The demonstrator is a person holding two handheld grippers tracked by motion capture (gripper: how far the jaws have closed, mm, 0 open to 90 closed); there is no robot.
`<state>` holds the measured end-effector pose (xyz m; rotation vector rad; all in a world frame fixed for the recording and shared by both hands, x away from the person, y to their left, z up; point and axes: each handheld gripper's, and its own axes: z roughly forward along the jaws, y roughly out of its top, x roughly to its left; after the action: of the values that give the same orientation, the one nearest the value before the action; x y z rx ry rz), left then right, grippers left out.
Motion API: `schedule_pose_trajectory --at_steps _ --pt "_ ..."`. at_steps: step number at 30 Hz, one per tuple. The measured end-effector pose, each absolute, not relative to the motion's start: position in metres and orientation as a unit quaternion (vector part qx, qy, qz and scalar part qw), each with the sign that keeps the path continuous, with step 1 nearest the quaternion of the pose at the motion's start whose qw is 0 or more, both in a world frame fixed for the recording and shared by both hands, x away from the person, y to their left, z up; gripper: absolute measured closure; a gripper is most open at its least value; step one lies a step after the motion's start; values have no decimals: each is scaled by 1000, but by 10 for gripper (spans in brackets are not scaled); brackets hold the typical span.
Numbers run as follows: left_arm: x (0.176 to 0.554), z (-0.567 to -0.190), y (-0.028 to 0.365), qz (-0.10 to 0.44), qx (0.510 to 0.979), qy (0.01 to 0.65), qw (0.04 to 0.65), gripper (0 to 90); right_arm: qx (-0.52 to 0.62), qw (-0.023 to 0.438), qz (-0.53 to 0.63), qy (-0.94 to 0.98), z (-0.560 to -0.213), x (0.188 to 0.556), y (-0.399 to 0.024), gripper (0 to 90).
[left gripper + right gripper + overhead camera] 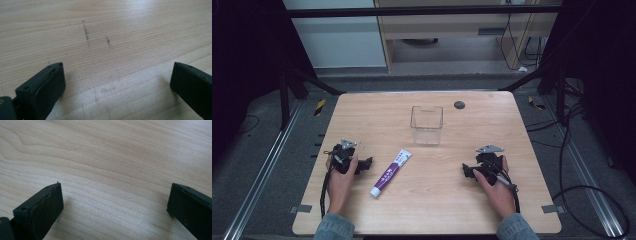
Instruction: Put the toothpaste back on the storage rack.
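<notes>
A white and purple tube lies on the wooden table, slanted, its cap toward the front. Behind it stands a clear square container, upright, with nothing in it. My left gripper rests on the table just left of the tube, held by a hand, pointing right. Its jaws stand wide apart over bare wood. My right gripper rests at the right side, pointing left, jaws wide apart over bare wood.
A small dark round spot marks the table's far side. Metal rails run along both sides of the table. Cables lie on the floor at the right.
</notes>
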<state>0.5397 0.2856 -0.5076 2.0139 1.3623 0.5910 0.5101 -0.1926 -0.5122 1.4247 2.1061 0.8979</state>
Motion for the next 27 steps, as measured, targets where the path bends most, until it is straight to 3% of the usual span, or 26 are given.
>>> schedule_pose_trajectory --at_steps 9,13,20,27 --pt "541 -507 285 230 762 518 313 7 515 221 325 762 -512 510 -193 6" --pt "536 -503 287 260 761 512 300 36 515 221 325 762 -512 510 -193 6" --pt "521 -478 300 289 748 502 324 37 515 221 325 762 -512 510 -193 6" --pt "510 -462 294 285 748 490 344 45 516 221 324 762 -512 510 -193 6"
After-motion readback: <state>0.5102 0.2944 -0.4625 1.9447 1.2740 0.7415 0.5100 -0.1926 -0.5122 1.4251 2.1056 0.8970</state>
